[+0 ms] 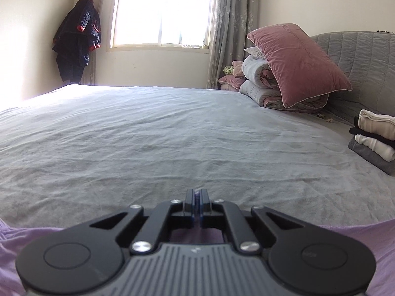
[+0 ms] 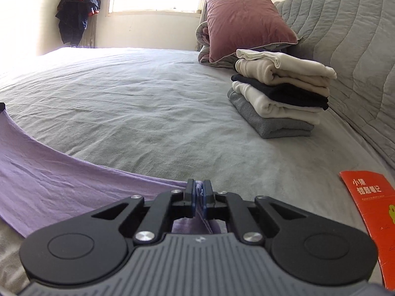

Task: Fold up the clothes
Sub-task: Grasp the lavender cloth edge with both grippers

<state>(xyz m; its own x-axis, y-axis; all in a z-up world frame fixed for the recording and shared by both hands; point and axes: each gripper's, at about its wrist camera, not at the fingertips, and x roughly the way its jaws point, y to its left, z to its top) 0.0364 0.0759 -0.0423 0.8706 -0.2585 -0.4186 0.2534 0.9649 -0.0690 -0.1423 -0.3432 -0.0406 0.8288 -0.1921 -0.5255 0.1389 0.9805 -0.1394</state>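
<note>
The left gripper (image 1: pixel 197 192) pinches the lilac garment (image 2: pixel 49 180) at 6 o'clock on the grey bed (image 2: pixel 135 103). The right gripper (image 2: pixel 198 185) pinches its other edge. 5 folded clothes (image 2: pixel 279 93) are stacked at 2 o'clock.

A bedroom with cream walls (image 1: pixel 321 2). A bright window (image 1: pixel 163 9) floods the far edge of the bed (image 1: pixel 148 135) with glare; grey starred curtains (image 1: pixel 229 24) hang beside it. Dark clothing (image 1: pixel 76 37) hangs in the left corner. A grey quilted headboard (image 2: pixel 345 24) runs along the right, with a pink pillow (image 1: pixel 296 61) leaning on a rolled quilt (image 1: pixel 259 83).
</note>
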